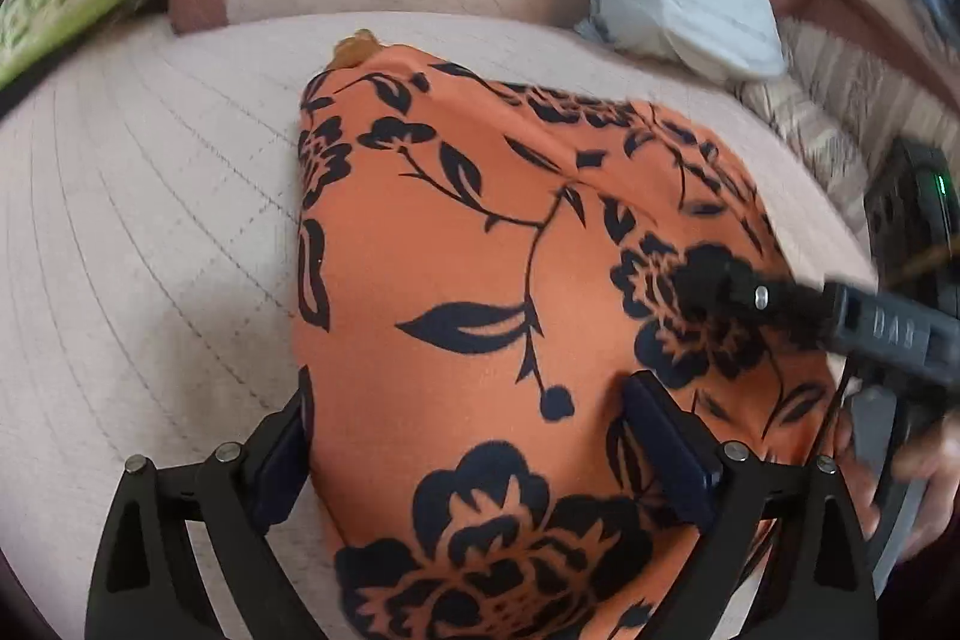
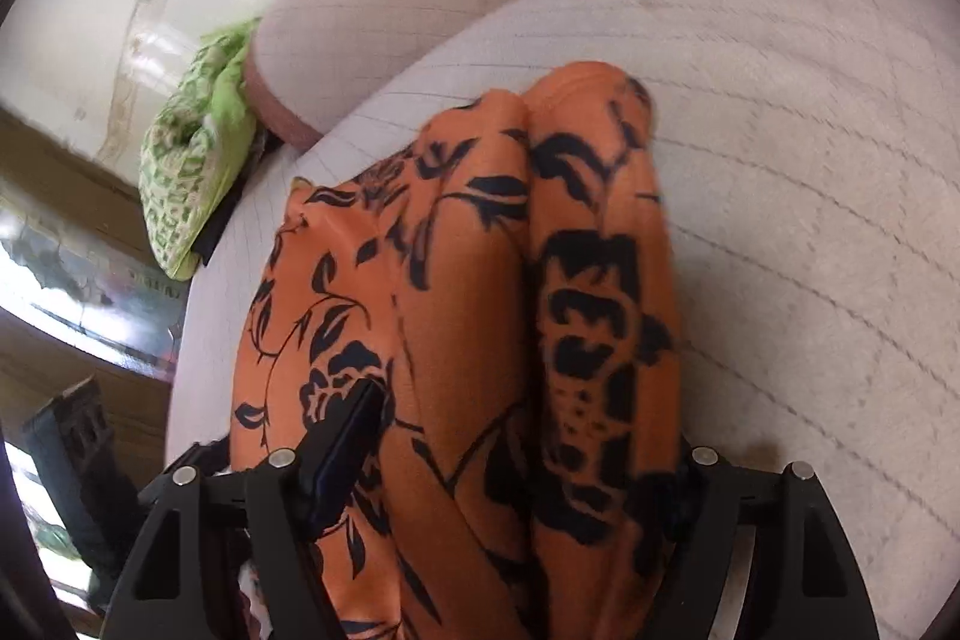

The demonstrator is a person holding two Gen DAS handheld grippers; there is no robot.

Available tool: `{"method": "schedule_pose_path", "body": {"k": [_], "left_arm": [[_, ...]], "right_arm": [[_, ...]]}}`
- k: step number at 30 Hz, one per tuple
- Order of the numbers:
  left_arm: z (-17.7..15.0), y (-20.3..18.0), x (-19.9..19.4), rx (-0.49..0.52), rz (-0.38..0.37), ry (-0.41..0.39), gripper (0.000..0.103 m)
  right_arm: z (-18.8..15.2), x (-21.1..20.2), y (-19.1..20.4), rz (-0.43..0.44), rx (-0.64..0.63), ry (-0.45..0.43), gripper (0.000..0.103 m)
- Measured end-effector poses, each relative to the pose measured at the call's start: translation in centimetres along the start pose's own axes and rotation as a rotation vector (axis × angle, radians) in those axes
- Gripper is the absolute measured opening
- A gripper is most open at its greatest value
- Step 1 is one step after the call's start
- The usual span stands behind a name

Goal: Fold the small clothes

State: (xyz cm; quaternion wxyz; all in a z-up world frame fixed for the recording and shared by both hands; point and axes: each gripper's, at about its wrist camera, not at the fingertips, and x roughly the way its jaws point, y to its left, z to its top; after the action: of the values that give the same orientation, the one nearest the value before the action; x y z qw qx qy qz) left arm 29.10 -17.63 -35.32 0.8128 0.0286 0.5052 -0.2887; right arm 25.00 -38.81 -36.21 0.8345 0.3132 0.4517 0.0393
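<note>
Left wrist view: right gripper (image 1: 705,280) reads "DAS" above the orange garment (image 1: 480,280).

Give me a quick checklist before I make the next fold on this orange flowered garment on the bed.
1. Garment lying on the bed: ok.
2. Left gripper open, fingers either side of the near edge: ok.
3. Right gripper open across the bunched cloth: ok.
4. Cloth smooth: not ok, a raised fold runs along it in the right wrist view.
5. Firm hold on the fabric: cannot tell.
6. Green cloth apart from the garment: ok.
</note>
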Motion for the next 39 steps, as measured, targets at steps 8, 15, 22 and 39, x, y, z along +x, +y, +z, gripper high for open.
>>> {"method": "schedule_pose_path", "body": {"k": [8,15,22,39], "left_arm": [[0.8,1.9,-3.9,-0.104,-0.076,-0.077,0.037],[-4.0,4.3,-12.8,-0.038,0.039,-0.186,0.044],[-6.8,6.4,-11.9,-0.015,0.41,-0.073,0.076],[-10.0,-4.1,-32.8,0.033,0.549,-0.522,0.099]], "right_arm": [[-1.3,-1.7,4.0,0.02,-0.064,-0.072,0.043],[-4.4,-4.5,8.9,0.254,-0.068,-0.078,0.042],[-8.3,0.7,9.2,-0.044,-0.049,0.049,0.064],[-17.6,-21.0,21.5,-0.165,-0.499,-0.314,0.067]]}}
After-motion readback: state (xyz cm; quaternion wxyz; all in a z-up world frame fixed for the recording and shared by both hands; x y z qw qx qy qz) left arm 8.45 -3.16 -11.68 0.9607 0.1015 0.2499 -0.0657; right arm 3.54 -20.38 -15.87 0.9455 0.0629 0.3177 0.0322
